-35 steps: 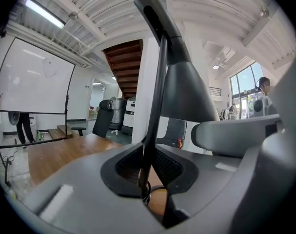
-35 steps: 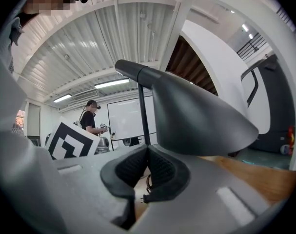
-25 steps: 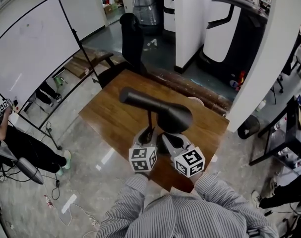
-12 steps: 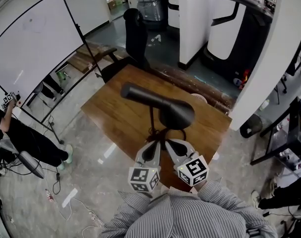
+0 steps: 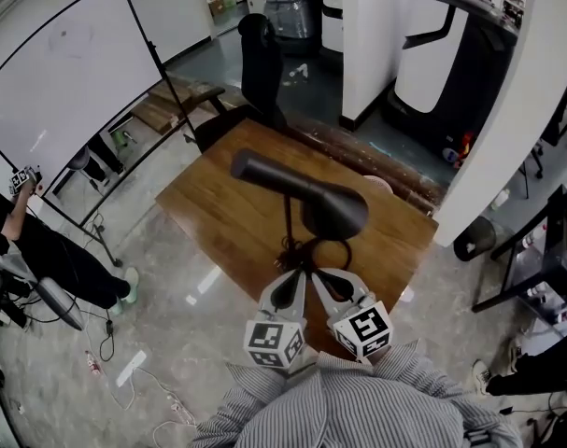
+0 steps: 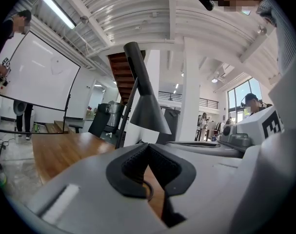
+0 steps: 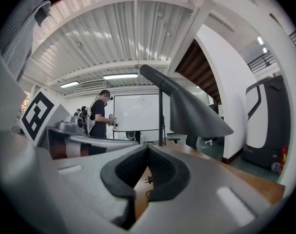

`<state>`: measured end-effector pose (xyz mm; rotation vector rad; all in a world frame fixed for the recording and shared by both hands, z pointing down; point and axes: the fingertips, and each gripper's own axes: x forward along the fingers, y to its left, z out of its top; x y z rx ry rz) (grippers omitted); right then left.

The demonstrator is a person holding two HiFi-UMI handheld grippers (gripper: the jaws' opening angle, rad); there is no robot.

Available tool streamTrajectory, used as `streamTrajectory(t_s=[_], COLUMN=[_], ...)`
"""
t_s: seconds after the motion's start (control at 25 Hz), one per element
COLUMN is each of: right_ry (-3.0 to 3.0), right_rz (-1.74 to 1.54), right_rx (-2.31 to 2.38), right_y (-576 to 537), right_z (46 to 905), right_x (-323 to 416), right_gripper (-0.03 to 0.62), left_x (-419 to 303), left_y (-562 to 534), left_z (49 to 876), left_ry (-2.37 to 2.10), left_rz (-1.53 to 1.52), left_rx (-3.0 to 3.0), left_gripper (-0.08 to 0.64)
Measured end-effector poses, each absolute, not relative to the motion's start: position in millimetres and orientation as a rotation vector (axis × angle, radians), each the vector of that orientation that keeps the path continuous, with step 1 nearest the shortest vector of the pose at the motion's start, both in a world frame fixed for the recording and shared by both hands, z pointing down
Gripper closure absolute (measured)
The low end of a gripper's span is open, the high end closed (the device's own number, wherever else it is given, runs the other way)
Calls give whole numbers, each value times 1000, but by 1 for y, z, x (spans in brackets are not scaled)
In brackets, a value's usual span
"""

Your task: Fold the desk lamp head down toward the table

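Observation:
The black desk lamp (image 5: 302,194) stands on the wooden table (image 5: 208,213), its long cone-shaped head held up on a thin pole (image 5: 287,227). A black cable (image 5: 328,248) loops at its foot. My left gripper (image 5: 292,281) and right gripper (image 5: 321,283) sit side by side at the table's near edge, short of the lamp and touching nothing. Both are shut and empty. In the left gripper view, the lamp head (image 6: 147,108) rises beyond the left gripper (image 6: 148,147). The right gripper view has the lamp head (image 7: 196,112) above and right of the right gripper (image 7: 147,150).
A whiteboard on a stand (image 5: 68,91) is left of the table, with a person (image 5: 40,269) beside it. A black chair (image 5: 257,63) stands at the table's far side. A white pillar (image 5: 507,119) rises at the right.
Both grippers have drawn back from the lamp's pole toward the table's near edge. The lamp itself looks the same.

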<state>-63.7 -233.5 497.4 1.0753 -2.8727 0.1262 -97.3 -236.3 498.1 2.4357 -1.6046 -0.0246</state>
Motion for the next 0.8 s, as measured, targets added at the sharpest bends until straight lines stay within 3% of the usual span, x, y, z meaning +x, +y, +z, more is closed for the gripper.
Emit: streamTrajectory(t_s=[0.8], right_ry=[-2853], right_rz=[169], right_rx=[1065], right_y=[-236], right_z=[505], right_x=[-55], right_gripper=[592], left_x=[-90], left_y=[-232], left_z=[511], left_ry=[-1586], left_rz=[-8], left_rx=[2404], left_gripper=[557])
